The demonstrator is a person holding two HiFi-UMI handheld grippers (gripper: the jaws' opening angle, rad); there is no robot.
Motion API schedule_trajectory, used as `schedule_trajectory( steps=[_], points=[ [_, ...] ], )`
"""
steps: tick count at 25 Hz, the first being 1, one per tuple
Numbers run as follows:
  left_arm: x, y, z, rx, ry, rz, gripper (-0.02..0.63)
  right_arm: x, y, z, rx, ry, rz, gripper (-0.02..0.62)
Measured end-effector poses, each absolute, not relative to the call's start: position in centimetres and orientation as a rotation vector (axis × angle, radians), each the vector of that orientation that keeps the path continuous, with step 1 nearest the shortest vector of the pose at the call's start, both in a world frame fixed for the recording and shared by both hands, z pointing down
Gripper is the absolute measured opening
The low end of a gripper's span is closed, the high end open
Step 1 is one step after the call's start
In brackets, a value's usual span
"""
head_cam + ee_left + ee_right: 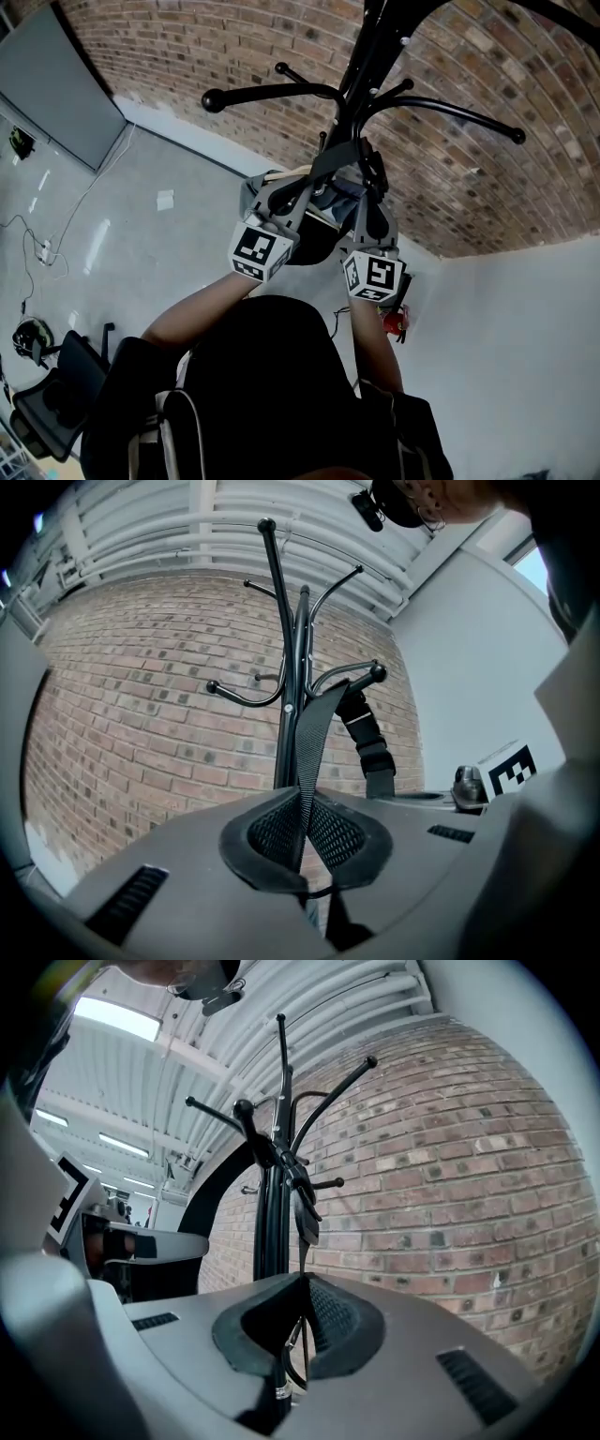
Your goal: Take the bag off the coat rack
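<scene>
A black coat rack (361,66) with curved hooks stands before a brick wall. The black bag (314,246) hangs from it by a webbing strap (337,155), and both grippers are raised to that strap. My left gripper (311,180) is shut on the strap (314,752), which climbs from its pads (277,832) to a ball-tipped hook (375,674). My right gripper (370,167) is shut on the strap (302,1241) too, seen edge-on between its pads (328,1316) and running up along the rack (272,1232). The bag's body is mostly hidden behind the grippers.
The brick wall (487,187) runs behind the rack. A white wall (525,337) stands to the right, with a small red object (394,321) at its foot. Cables (42,248) and an office chair (56,398) sit on the grey floor at left.
</scene>
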State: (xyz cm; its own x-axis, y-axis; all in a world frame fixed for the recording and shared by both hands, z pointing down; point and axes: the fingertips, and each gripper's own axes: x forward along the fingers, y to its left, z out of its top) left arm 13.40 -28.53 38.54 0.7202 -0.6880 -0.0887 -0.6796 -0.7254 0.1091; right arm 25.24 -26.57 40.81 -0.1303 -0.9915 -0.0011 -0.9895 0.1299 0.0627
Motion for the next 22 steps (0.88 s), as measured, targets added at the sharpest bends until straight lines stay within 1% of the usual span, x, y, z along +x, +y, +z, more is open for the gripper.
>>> schedule_trajectory(
  steps=[10, 22],
  points=[
    [12.3, -27.6, 35.0, 2.895, -1.119, -0.304, 0.021, 26.0, -25.5, 35.2, 2.083, -2.359, -0.235, 0.020],
    [9.9, -26.8, 32.3, 2.845, -1.166, -0.427, 0.021, 26.3, -23.8, 31.4, 2.135, -2.371, -0.331, 0.020]
  ],
)
